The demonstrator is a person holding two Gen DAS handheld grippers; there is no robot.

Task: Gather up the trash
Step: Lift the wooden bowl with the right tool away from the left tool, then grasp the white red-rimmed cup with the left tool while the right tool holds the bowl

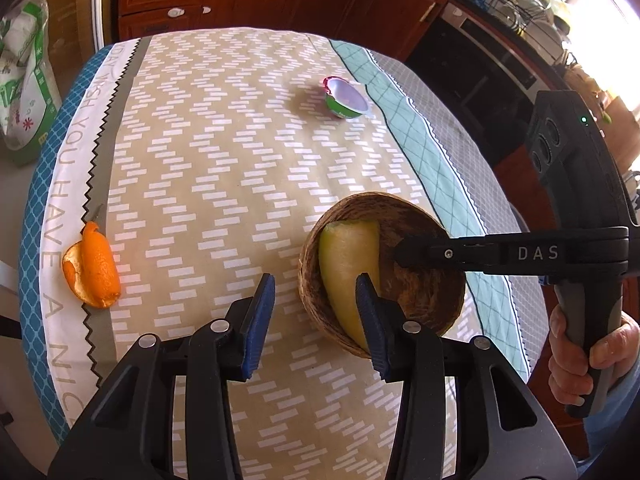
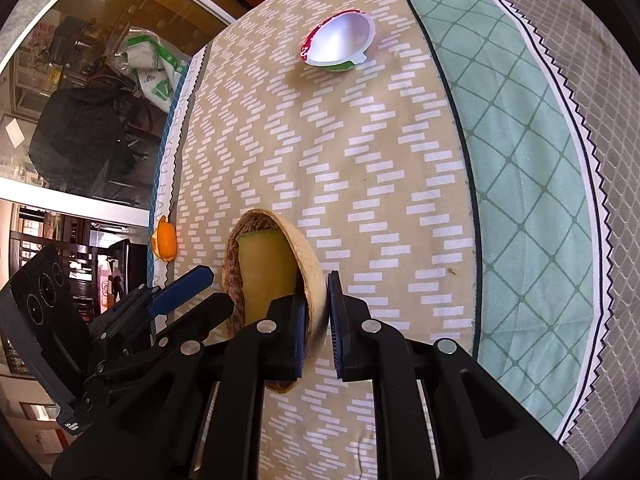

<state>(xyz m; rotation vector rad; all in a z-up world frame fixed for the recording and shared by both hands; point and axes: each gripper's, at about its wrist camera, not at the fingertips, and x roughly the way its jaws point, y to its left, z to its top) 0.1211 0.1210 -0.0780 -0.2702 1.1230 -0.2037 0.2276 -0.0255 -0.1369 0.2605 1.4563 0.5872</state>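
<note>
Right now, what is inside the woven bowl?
The woven bowl holds one pale yellow-green melon rind leaning on its wall. The right gripper is shut on the rim. The rind covers the part of the bowl beneath it.

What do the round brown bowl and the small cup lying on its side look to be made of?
Bowl: probably woven plant fibre such as rattan or straw, matte; fine coiled ridges show on its wall. The right gripper pinches its rim.
Cup: likely thin moulded plastic, glossy white inside, with a printed green and red outside and a flanged lip.
</note>
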